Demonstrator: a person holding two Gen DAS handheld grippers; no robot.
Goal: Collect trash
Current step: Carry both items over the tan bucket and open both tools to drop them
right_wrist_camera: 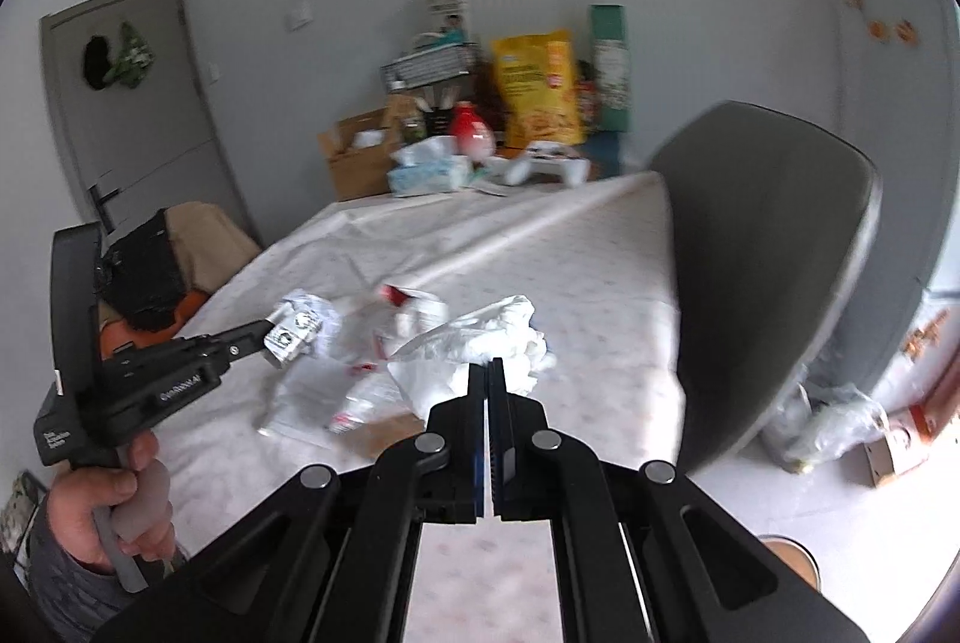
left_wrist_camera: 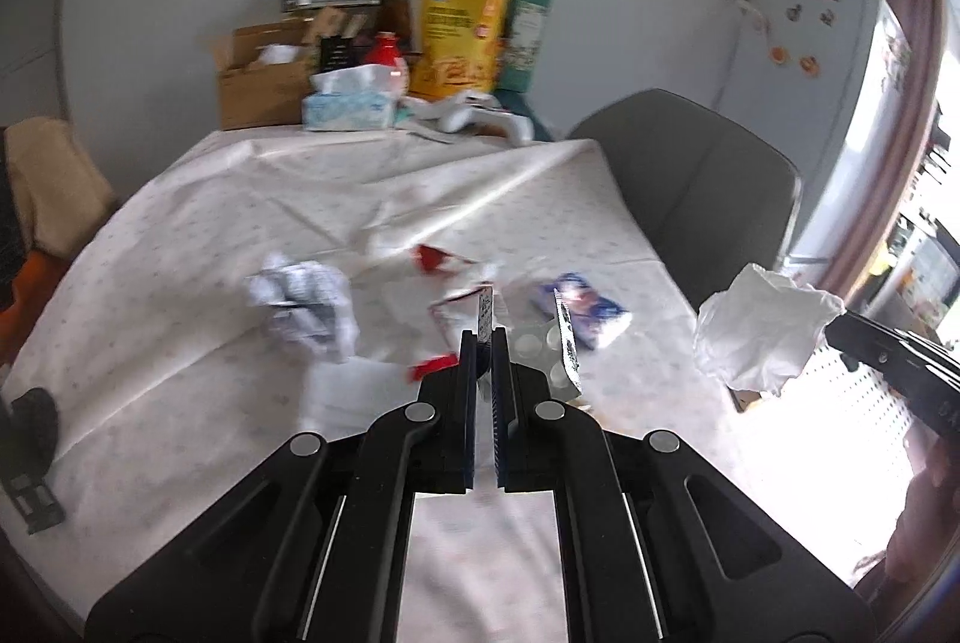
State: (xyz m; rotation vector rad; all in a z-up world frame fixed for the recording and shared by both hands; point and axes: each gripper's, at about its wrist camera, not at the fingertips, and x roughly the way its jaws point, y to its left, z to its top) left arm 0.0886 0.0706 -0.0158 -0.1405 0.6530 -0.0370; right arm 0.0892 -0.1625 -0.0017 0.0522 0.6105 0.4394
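My left gripper [left_wrist_camera: 485, 337] is shut on a silver blister pack [left_wrist_camera: 561, 343], which it holds above the table. The same pack [right_wrist_camera: 292, 334] shows at the tip of the left gripper [right_wrist_camera: 267, 337] in the right wrist view, with a hand [right_wrist_camera: 114, 499] on the handle. My right gripper [right_wrist_camera: 487, 364] is shut on a crumpled white tissue [right_wrist_camera: 480, 337]. It hangs at the table's right edge as a tissue [left_wrist_camera: 762, 331] below the right gripper [left_wrist_camera: 837, 322]. On the tablecloth [left_wrist_camera: 180, 283] lie a crumpled paper [left_wrist_camera: 300, 307], red-and-white wrappers [left_wrist_camera: 441, 259] and a blue packet [left_wrist_camera: 591, 313].
A grey chair [left_wrist_camera: 690, 187] stands at the table's right side. At the far end are a cardboard box [left_wrist_camera: 258, 84], tissue box [left_wrist_camera: 351, 99], yellow bag [left_wrist_camera: 459, 36], green carton [left_wrist_camera: 528, 30] and white game controller [left_wrist_camera: 480, 114]. A black object [left_wrist_camera: 33, 439] sits at the left edge.
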